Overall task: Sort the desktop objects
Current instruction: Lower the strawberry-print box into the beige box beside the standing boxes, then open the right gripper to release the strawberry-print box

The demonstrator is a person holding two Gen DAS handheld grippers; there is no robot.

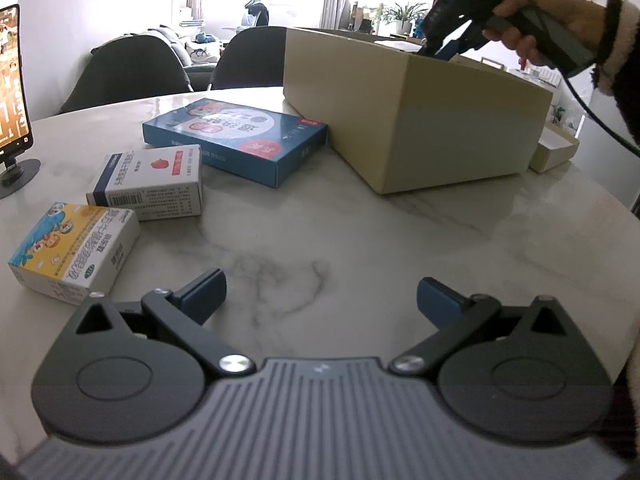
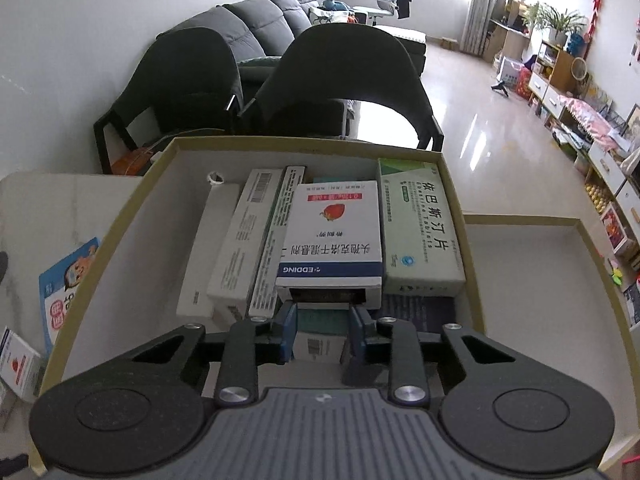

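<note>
Right claw (image 2: pixel 323 330) is down inside the cardboard box (image 2: pixel 120 216), pointing steeply in, jaws drawn in close with the near end of the white strawberry carton (image 2: pixel 332 236) right at the tips. Whether the pads (image 2: pixel 289 332) are actually pressing on that carton or just sitting in front of it, the wrist view does not settle; the contact is hidden under the carton's lip.

That carton lies flat on top of other packs, with the green tablet box (image 2: pixel 420 232) touching it on one side and a long white pack (image 2: pixel 248 240) standing on edge on the other. Tight quarters. The risk here: a grip on only the end flap could crush it, or the carton could swing and drag a neighbour as it moves. If this is a release instead, the carton is perched on others and could slide or tip.

Over on the left, the left claw (image 1: pixel 320 300) hangs spread wide over bare marble tabletop (image 1: pixel 400 240), holding nothing. Three packs wait outside the box: the blue flat box (image 1: pixel 236 140), the white apple carton (image 1: pixel 148 180) and the yellow cartoon carton (image 1: pixel 76 248). The blue one sits just beside the box wall, so a careless approach could shove it against the cardboard. The yellow carton lies close to the left claw's outer finger (image 1: pixel 204 292); a sideways swing would knock it.
</note>
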